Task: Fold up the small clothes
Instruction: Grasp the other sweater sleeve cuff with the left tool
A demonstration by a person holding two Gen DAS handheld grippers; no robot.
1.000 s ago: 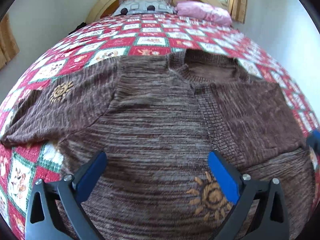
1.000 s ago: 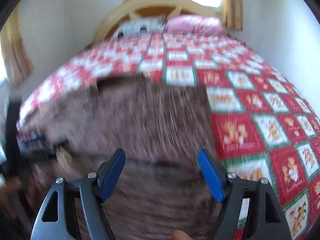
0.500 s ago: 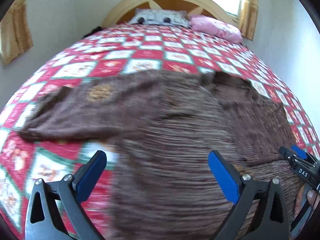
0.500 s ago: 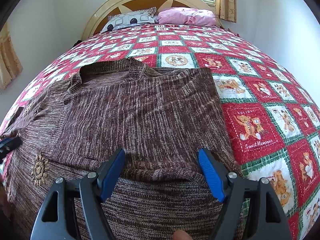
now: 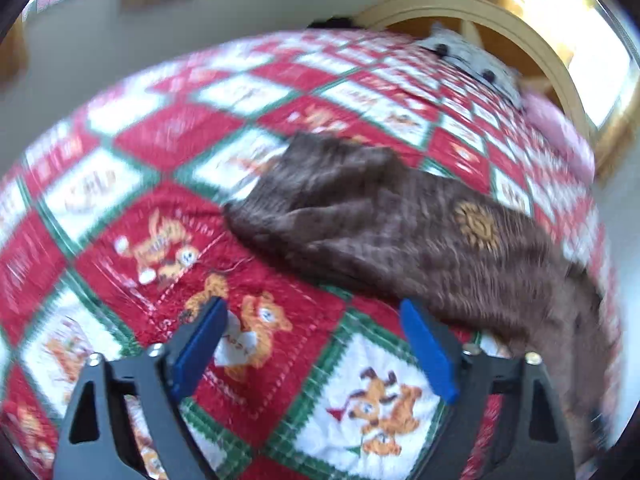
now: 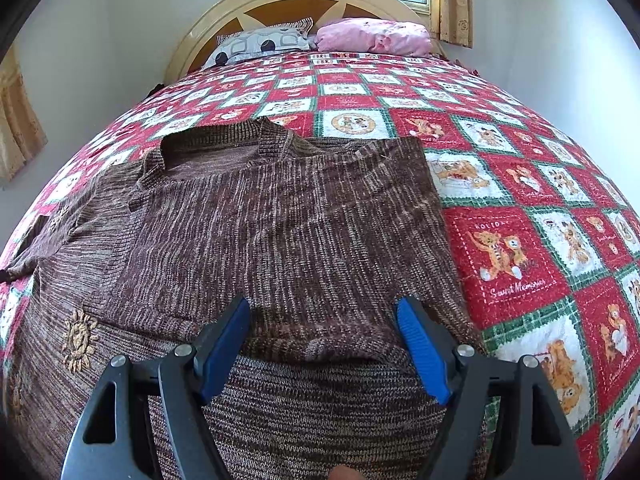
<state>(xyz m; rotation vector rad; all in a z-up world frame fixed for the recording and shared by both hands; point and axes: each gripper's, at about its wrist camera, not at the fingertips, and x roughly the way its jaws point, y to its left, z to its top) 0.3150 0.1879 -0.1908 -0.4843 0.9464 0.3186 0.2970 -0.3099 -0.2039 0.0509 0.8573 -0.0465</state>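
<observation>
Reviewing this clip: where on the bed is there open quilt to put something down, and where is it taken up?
Open quilt runs right of the brown sweater toward the wall, and beyond its collar up to the pillows. On the other side, quilt lies bare beside the spread sleeve. The near middle is crowded: the sweater covers it.

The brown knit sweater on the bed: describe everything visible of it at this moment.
The brown marled knit sweater lies flat on the red, white and green patchwork quilt, ribbed collar toward the headboard. One side is already folded inward over the body, giving a straight edge. The other sleeve lies spread out on the quilt. Tan embroidered sun motifs mark the sleeve and the body. Neither gripper holds it.
</observation>
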